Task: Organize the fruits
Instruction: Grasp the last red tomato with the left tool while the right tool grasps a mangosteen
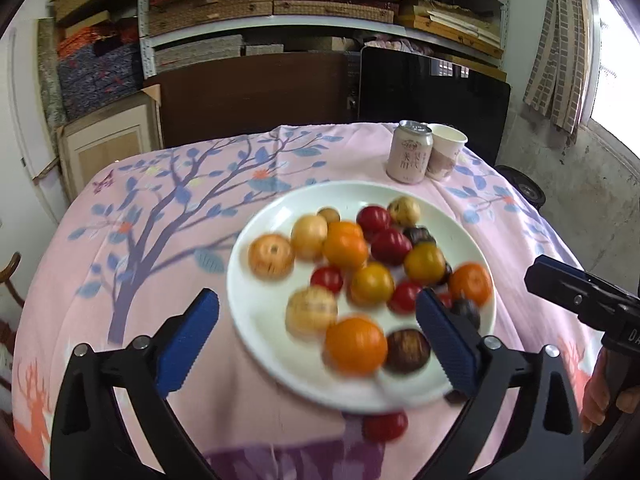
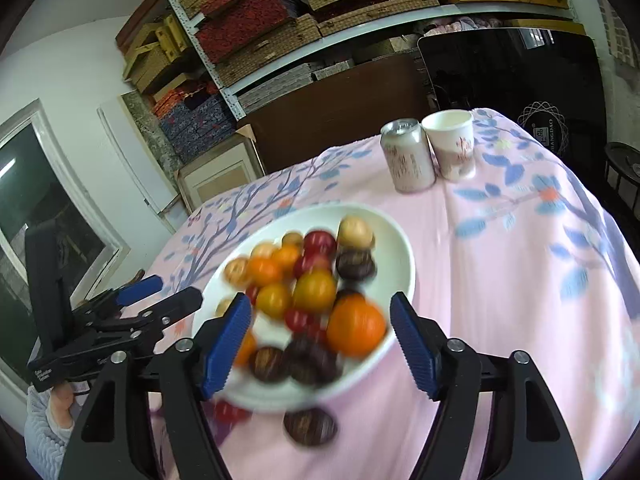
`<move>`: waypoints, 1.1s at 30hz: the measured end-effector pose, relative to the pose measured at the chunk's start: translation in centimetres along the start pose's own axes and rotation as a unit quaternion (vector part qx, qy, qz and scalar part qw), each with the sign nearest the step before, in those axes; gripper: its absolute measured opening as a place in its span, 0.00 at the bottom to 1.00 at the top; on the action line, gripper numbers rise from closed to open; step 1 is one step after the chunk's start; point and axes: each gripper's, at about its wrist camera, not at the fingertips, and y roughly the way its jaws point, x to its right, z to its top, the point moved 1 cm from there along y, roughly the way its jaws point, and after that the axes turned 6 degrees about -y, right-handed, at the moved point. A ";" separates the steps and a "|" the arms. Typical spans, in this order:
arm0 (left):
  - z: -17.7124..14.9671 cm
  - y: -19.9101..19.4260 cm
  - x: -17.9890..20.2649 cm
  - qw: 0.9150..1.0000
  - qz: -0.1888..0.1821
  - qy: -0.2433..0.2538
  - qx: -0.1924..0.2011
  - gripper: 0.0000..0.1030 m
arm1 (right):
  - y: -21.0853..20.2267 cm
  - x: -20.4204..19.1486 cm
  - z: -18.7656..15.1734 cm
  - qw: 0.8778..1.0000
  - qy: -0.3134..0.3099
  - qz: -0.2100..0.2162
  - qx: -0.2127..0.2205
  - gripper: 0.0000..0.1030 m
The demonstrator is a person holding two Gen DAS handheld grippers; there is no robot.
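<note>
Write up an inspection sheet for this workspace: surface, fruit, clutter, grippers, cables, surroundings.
Surface: pink tablecloth with a tree print covers the table.
Job's things: white plate heaped with mixed fruit; red fruit and dark fruit lie off the plate on the cloth at its near edge.
Clutter: can beside paper cup, far side.
Grippers: left gripper open over the plate; right gripper open, empty.
Cables: nothing seen.
Surroundings: shelves of stacked boxes behind.

Small round red, orange, yellow and dark purple fruits (image 1: pixel 346 249) lay heaped on a white round plate (image 1: pixel 256 312) at centre frame; a red fruit (image 1: pixel 385 426) lay below its rim.
</note>
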 end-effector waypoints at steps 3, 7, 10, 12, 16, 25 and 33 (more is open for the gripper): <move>-3.9 -1.7 0.1 1.000 0.007 -0.013 0.003 0.96 | -1.4 -0.8 -3.0 1.000 -0.006 -0.005 0.006 0.80; -7.7 -1.4 0.6 1.000 0.019 -0.014 -0.020 0.96 | -2.0 -1.5 -6.2 0.999 -0.030 -0.017 -0.005 0.85; -9.2 -0.4 1.5 0.999 0.038 0.000 -0.033 0.96 | -1.5 -1.8 -7.4 0.998 -0.044 -0.031 -0.024 0.85; -9.3 -0.1 1.7 0.999 0.043 0.005 -0.032 0.96 | -1.4 -1.9 -7.4 0.998 -0.048 -0.031 -0.023 0.85; -9.1 1.2 1.7 0.997 0.055 0.001 -0.048 0.96 | -1.0 -1.3 -7.5 0.998 -0.035 -0.037 -0.034 0.85; -8.4 2.1 0.8 0.997 0.037 -0.032 -0.057 0.96 | 0.2 -1.4 -7.9 0.997 -0.037 -0.037 -0.059 0.85; -8.4 2.3 2.7 0.998 0.011 0.013 -0.060 0.92 | 0.3 -0.7 -7.9 0.997 -0.024 -0.044 -0.065 0.85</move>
